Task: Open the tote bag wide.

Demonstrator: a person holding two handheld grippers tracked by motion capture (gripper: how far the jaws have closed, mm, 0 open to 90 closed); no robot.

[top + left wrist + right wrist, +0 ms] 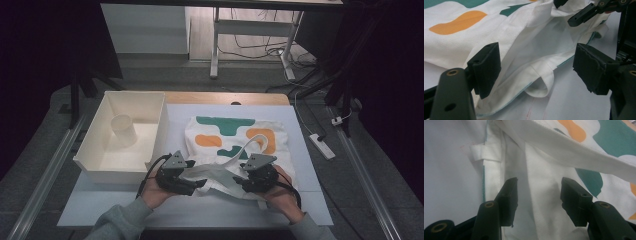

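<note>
The person's two hands are coming in from the near edge, each holding a gripper low over the tote bag (235,145). The bag is lying flat beyond them, mouth toward the grippers, long axis running away. The left gripper (536,67) is standing spread, handle loop between its jaws. The right gripper (539,192) is gaping over the cloth, unpinched.

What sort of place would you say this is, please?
Probably a lab or workshop set up for recording: a work table with a tote bag and white bin, a power strip and loose cables on the floor.
</note>
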